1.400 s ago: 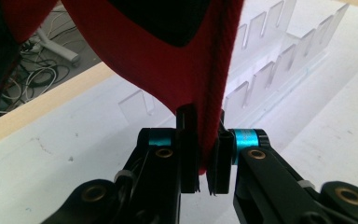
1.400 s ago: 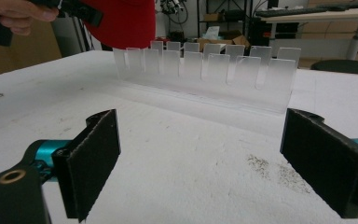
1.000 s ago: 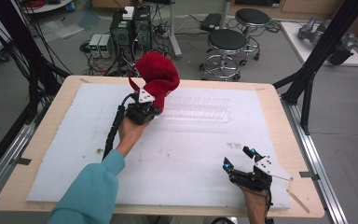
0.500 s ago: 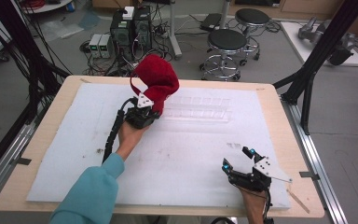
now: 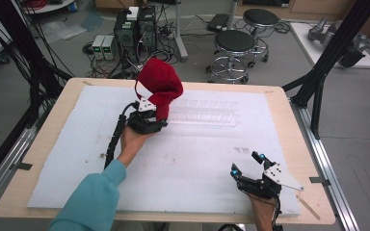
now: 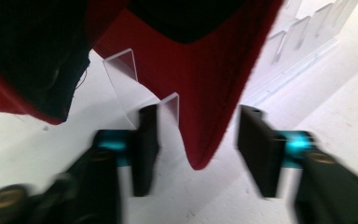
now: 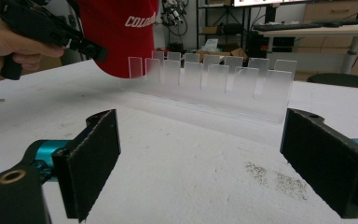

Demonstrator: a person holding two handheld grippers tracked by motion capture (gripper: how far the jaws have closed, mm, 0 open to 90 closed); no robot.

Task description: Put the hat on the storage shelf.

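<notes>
High view: your left gripper sits under the red fabric cap at the clear acrylic slotted rack's left end. Left gripper view: jaws spread, cap edge hanging between. Right gripper view: your right gripper jaws wide apart, near right on the white foam mat.

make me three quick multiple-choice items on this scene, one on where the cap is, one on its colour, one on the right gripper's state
1. Where is the cap?
A. at the left end of the clear rack
B. on a stool
C. beside the right gripper

2. What colour is the cap?
A. blue
B. red
C. green

3. How is the right gripper?
A. shut on the cap
B. shut on the rack
C. open, holding nothing

Answers: 1 A, the high view shows it over the rack's left end. 2 B, red fabric. 3 C, jaws wide apart over bare table.
</notes>
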